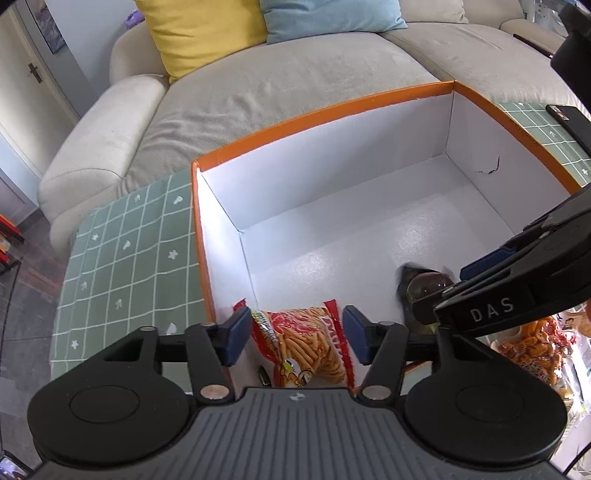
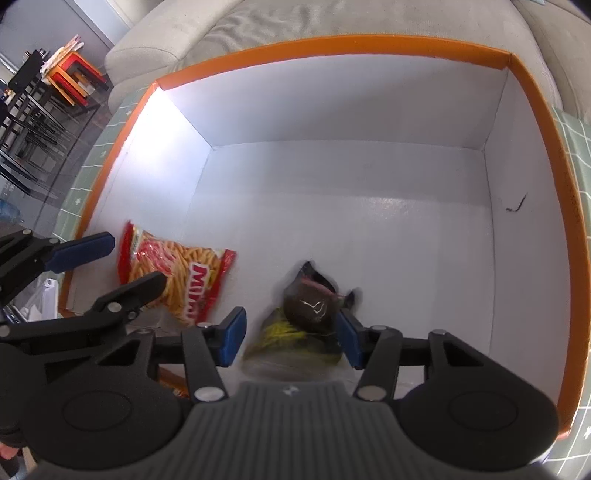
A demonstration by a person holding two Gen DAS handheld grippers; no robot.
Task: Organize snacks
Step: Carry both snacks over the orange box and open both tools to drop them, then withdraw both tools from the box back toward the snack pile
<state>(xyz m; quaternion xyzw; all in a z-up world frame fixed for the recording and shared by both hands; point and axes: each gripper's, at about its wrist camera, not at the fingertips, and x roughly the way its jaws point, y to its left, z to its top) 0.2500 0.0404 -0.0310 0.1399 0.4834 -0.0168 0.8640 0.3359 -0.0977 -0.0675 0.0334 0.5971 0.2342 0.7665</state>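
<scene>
An orange-rimmed box (image 1: 332, 110) with a white inside stands on a green checked cloth (image 1: 122, 266). A red bag of stick snacks (image 1: 306, 347) lies in its near left corner, between the blue pads of my left gripper (image 1: 295, 339). That gripper is open, with a gap at each pad. My right gripper (image 2: 291, 338) is open around a dark bag with yellow print (image 2: 306, 314), which looks blurred; the left pad (image 2: 234, 336) stands clear of it. The right wrist view also shows the box (image 2: 332, 40), the red bag (image 2: 192, 273) and my left gripper (image 2: 135, 260) over it. My right gripper (image 1: 454, 286) reaches in from the right.
A beige sofa (image 1: 258, 96) with a yellow cushion (image 1: 199, 33) and a blue cushion (image 1: 325, 14) lies behind the box. More snack bags (image 1: 535, 343) sit outside the box at the near right. A black phone (image 1: 565, 118) rests on the cloth at the far right. Stools (image 2: 70, 77) stand at the far left.
</scene>
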